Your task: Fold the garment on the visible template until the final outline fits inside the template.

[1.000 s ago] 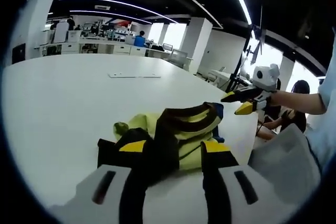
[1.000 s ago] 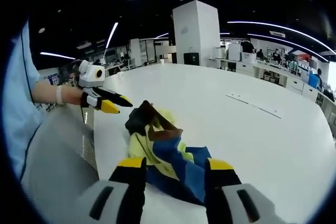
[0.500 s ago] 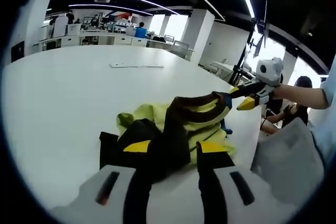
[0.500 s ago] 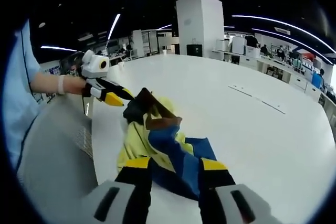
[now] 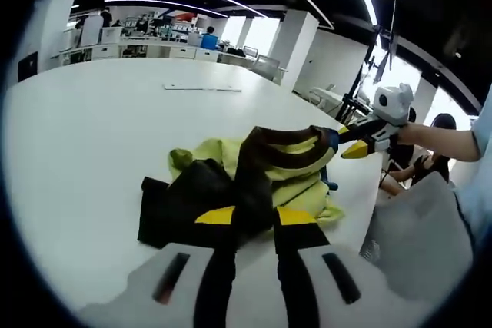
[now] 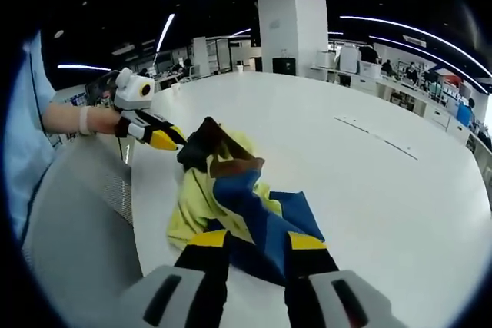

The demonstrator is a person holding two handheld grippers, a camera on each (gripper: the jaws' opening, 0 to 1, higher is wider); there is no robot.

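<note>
Left hand-held gripper (image 5: 247, 217) low over the surface (image 5: 84, 136), yellow-tipped jaws nearly together, pinching dark fabric of the garment (image 5: 254, 170) at its near edge. Seen from across in the right gripper view, same tool (image 6: 171, 140) reaching in from the garment's far left corner, tips touching the dark fold, gripped by a bare forearm (image 6: 65, 118) with a pale wristband.

Right hand-held gripper (image 6: 250, 240) also low, jaws narrowed on the garment's blue panel. In the left gripper view (image 5: 347, 144), tips at the garment's raised right end, held level by an outstretched arm (image 5: 438, 137) in a light short sleeve.
</note>
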